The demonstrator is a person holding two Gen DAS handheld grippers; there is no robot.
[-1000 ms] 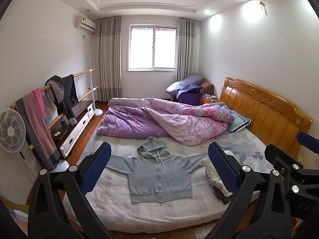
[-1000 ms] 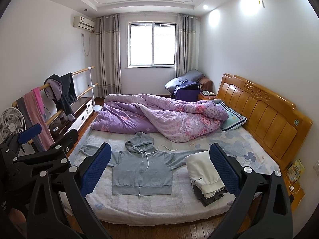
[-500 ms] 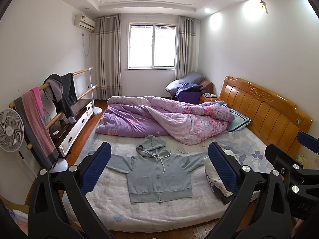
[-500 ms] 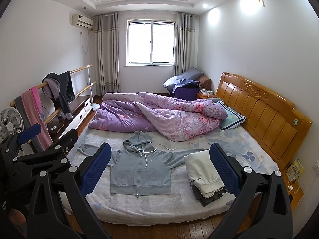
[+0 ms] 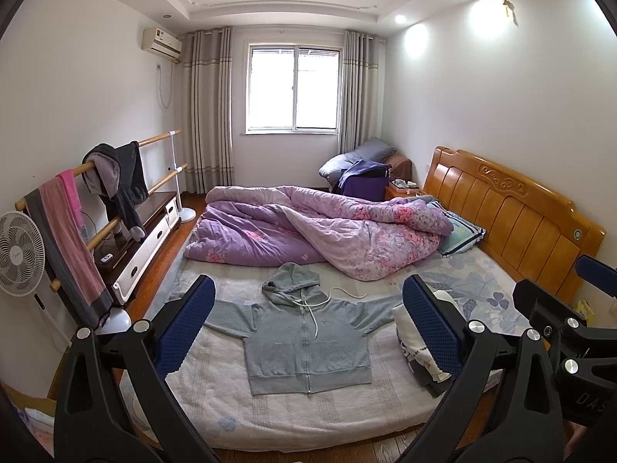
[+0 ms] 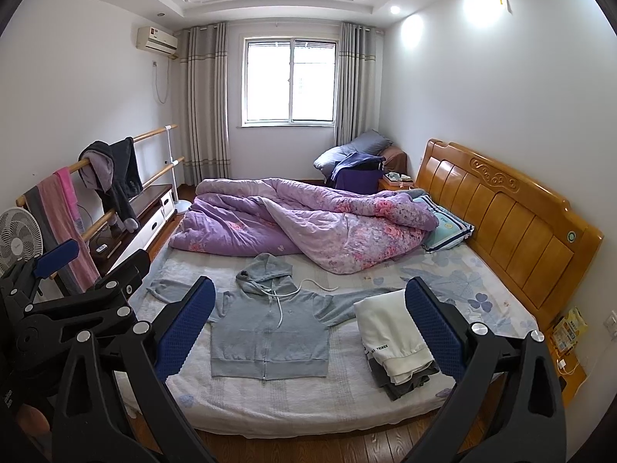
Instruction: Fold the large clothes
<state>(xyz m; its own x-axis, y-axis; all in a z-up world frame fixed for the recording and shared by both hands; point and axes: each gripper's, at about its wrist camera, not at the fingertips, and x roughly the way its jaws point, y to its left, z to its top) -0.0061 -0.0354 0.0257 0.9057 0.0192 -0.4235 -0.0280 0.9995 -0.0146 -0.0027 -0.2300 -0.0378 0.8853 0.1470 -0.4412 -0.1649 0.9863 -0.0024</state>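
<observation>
A grey zip hoodie (image 5: 308, 343) lies flat and face up on the bed (image 5: 270, 420), sleeves spread, hood toward the quilt; it also shows in the right wrist view (image 6: 270, 335). A stack of folded clothes (image 6: 393, 339) with a white garment on top sits to its right, partly hidden by a finger in the left wrist view (image 5: 416, 343). My left gripper (image 5: 308, 328) is open and empty, held back from the bed's near edge. My right gripper (image 6: 308, 328) is open and empty, likewise back from the bed.
A rumpled purple quilt (image 5: 316, 231) covers the far half of the bed. A wooden headboard (image 5: 509, 212) stands at right. A clothes rail (image 5: 100, 200) with hanging garments, a fan (image 5: 19, 254) and a low cabinet (image 5: 146, 231) line the left wall. Wooden floor (image 6: 327, 447) runs below.
Both grippers have drifted slightly back and up from the bed, so the bed sits a little lower in view. The hoodie and folded stack have not moved.
</observation>
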